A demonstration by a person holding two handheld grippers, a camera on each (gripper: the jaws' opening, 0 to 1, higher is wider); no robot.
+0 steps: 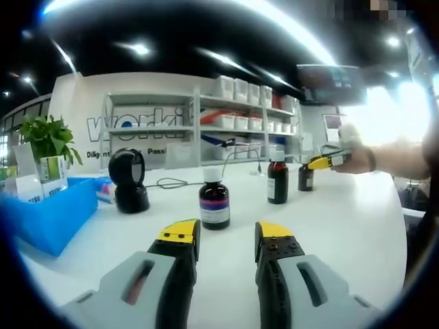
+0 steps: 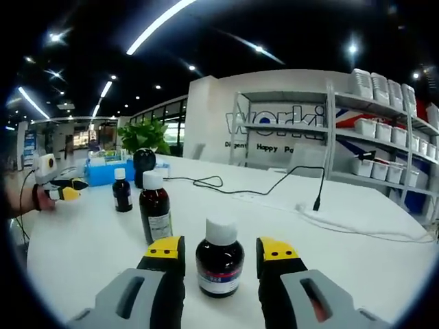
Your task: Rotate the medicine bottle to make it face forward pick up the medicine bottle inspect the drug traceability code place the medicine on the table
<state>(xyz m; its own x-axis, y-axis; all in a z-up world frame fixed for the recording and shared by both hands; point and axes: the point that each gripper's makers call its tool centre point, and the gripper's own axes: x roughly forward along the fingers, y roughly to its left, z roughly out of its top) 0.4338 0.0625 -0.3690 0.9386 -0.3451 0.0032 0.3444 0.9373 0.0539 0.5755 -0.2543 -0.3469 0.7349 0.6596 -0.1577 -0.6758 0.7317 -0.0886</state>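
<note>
Three dark brown medicine bottles with white caps stand upright on the white table (image 1: 357,226). In the left gripper view the nearest bottle (image 1: 215,202) stands just ahead of my open left gripper (image 1: 226,232), with a gap between them. A second bottle (image 1: 277,179) is farther right. The third bottle (image 1: 306,177) is beside my right gripper (image 1: 322,163), which a hand holds. In the right gripper view that third bottle (image 2: 219,264) stands between the open jaws of my right gripper (image 2: 219,248), label towards the camera, with a gap on each side. The other bottles (image 2: 156,209) (image 2: 123,190) stand to the left, near my left gripper (image 2: 67,192).
A black scanner on a stand (image 1: 128,179) and a blue bin (image 1: 55,216) with a potted plant (image 1: 48,137) behind it sit at the left. A black cable (image 2: 274,186) runs across the table's far part. Shelves with white boxes (image 1: 236,110) line the back wall.
</note>
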